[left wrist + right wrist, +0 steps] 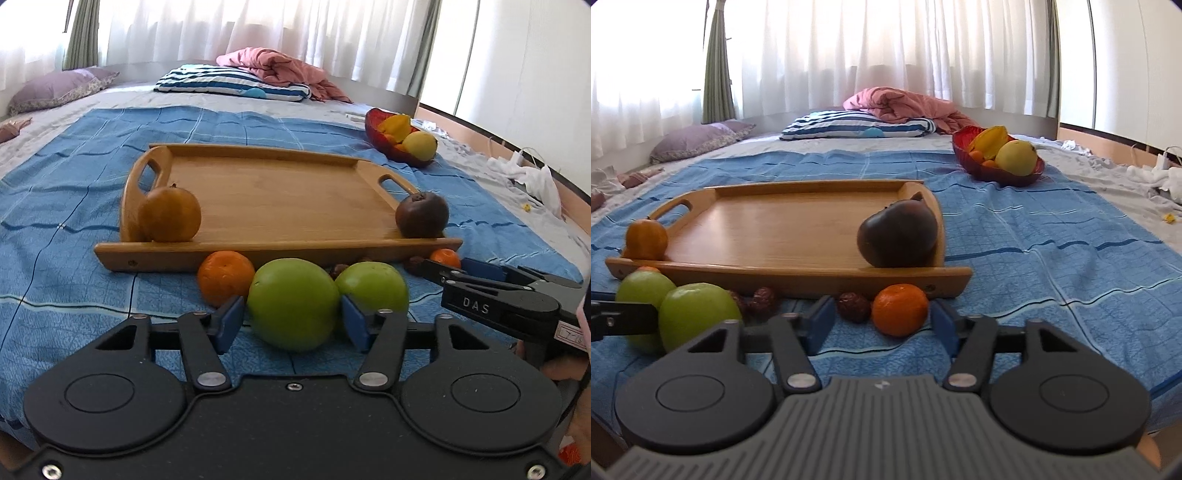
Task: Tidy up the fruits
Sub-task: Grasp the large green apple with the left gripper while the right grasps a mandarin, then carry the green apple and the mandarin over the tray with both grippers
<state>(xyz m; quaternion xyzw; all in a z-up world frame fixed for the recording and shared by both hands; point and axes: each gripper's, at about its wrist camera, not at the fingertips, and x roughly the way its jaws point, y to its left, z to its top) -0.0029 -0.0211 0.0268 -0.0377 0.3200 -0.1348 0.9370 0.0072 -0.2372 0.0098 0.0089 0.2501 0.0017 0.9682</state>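
A wooden tray [266, 192] [775, 229] lies on the blue cloth, with an orange-brown fruit [170, 214] [646, 240] at its near left corner and a dark brown fruit [422, 214] [899, 234] at its near right. In front of the tray lie two green apples [291, 302] [373, 288] [698, 314], two mandarins [225, 277] [900, 309] and small dark dates [853, 306]. My left gripper [291, 319] is open around the nearer green apple. My right gripper [882, 319] [443, 273] is open around the right mandarin.
A red bowl [388, 147] [997, 173] with yellow and orange fruit sits at the far right. Pillows and a pink blanket [901, 103] lie at the back. White clutter [528, 177] lies by the right edge of the bed.
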